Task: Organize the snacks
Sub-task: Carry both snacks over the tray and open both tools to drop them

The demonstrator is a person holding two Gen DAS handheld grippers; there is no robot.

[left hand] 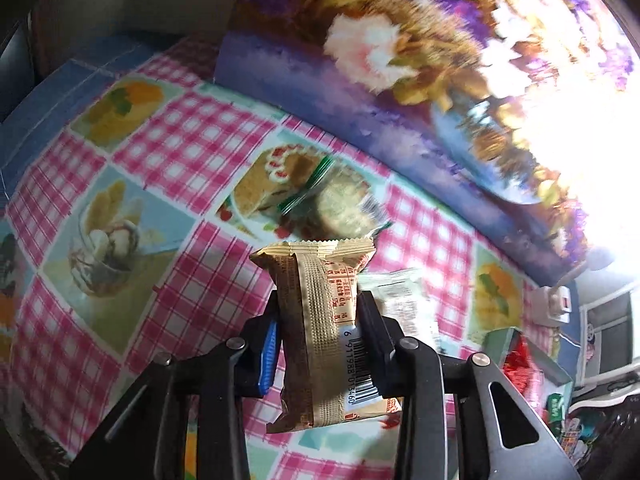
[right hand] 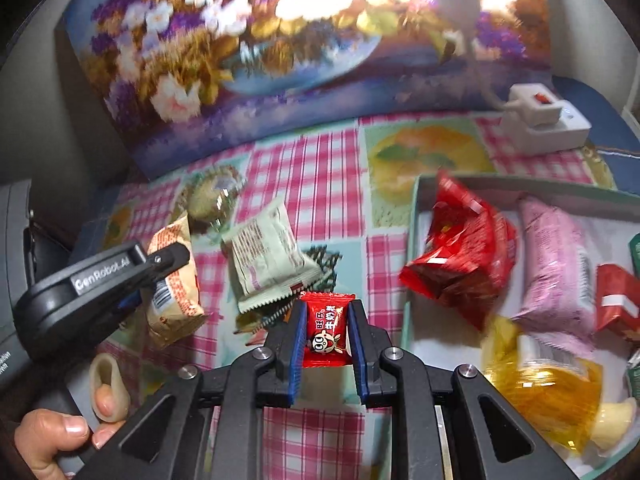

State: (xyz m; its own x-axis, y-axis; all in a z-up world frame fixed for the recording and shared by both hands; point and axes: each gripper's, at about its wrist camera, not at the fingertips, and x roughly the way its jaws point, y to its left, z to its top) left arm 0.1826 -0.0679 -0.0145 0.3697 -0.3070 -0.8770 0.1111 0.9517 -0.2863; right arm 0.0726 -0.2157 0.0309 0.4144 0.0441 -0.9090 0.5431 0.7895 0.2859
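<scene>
A pink-check cloth printed with cakes and fruit covers the worktop (right hand: 320, 168), and a big flower painting (right hand: 224, 52) leans along its far edge, half washed out by glare. Near the cloth's right end sits a shallow tray (right hand: 416, 216) already holding a red bag (right hand: 460, 248), a pink pack (right hand: 556, 256) and a yellow pack (right hand: 552, 376), among others. The right gripper (right hand: 326, 334) is clamped on a small red candy (right hand: 326, 332), just left of the tray; its wrapper shows a cartoon face and Chinese characters I can't make out with confidence. The left gripper (left hand: 318, 320) is closed around a tan wafer pack (left hand: 316, 328), pads pressing its sides, held upright above the cloth and well left of the tray; a barcode starting 6 911988 runs down its back seam, with small red print too fine to read. The gripper's arm reads "GenRobot.AI" in the right view. Still loose left of the tray lie a pale green pack (right hand: 268, 256) and a clear-wrapped round cake (right hand: 212, 196); a white power adapter (right hand: 544, 116) rests behind the tray. Both pickups look done, so I'd say the carry is in hand: next, each snack needs to cross the tray's near wall and drop into a free gap, the candy first as it is closer.
</scene>
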